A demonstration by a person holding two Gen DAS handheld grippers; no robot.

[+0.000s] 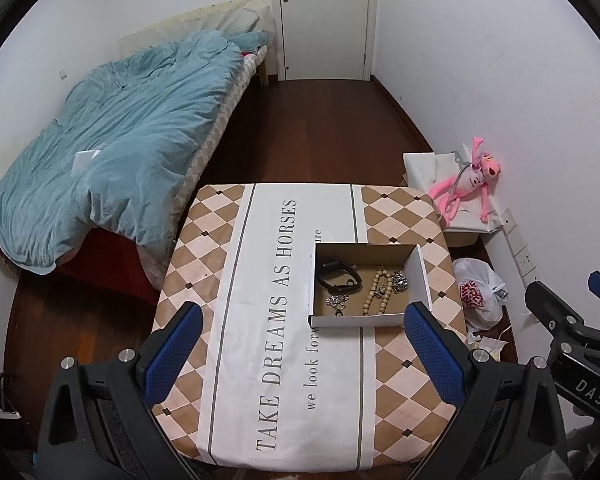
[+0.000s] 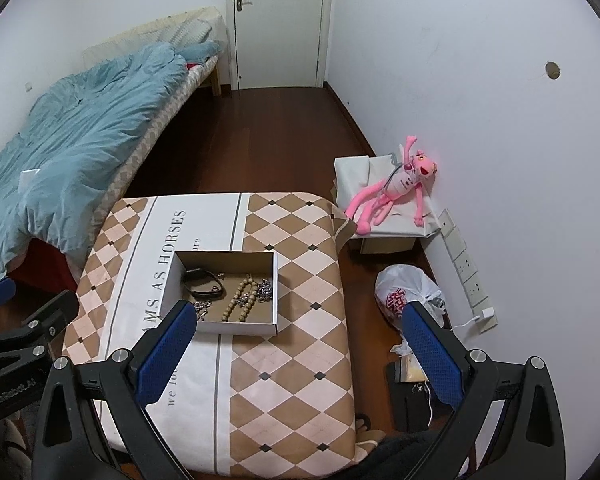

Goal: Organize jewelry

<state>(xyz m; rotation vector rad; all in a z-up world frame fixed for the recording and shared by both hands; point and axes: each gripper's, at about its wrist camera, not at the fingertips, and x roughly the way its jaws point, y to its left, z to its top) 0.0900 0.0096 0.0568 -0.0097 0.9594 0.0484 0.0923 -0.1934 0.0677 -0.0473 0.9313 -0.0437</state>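
— Two grippers, both ours, held above the table: how do the jaws stand?

— Wide apart on each, blue pads empty. Our left gripper hangs over the near half of the cloth; our right gripper hangs over the table's near right corner and the floor beside it.

— And the jewelry?

— All in the shallow cardboard box lying on the cloth, ahead of both sets of jaws and touched by neither. From the left wrist, the box's near right corner sits just behind the right pad. Inside we see a black watch, a string of wooden beads and silver chain pieces, with another silver cluster at the near edge.

— Any writing?

— The cloth reads "TAKE DREAMS AS HORSES", then "we look for", partly hidden under the box. One gripper body shows "DAS", the other "GenRobot.AI". A white plastic bag on the floor bears a red logo we cannot read.
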